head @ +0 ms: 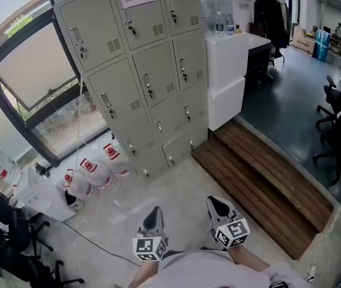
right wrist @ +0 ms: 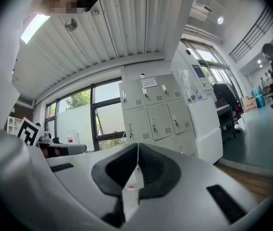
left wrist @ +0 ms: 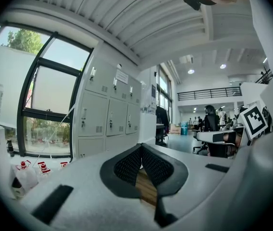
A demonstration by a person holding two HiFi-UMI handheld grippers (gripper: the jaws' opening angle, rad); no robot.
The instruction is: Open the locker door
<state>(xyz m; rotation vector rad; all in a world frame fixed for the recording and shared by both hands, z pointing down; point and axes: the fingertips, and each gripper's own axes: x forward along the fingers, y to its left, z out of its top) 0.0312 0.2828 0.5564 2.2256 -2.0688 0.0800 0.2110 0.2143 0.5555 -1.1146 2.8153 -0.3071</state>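
The grey locker bank [head: 140, 71] stands against the far wall, several small doors in three columns, all closed, each with a handle and vent slots. It also shows in the left gripper view as the locker bank [left wrist: 108, 117] and in the right gripper view as the locker bank [right wrist: 158, 117], well ahead of both. My left gripper [head: 153, 216] and right gripper [head: 218, 206] are held side by side low over the floor, about a couple of steps short of the lockers. The left gripper [left wrist: 141, 148] and the right gripper [right wrist: 137, 147] are both shut, pads together, with nothing between them.
Water jugs with red labels [head: 92, 173] sit on the floor at the lockers' left. A white cabinet [head: 230, 77] adjoins the lockers on the right, with a wooden step [head: 260, 185] before it. Office chairs [head: 338, 119] stand far right. A window [head: 32, 71] fills the left wall.
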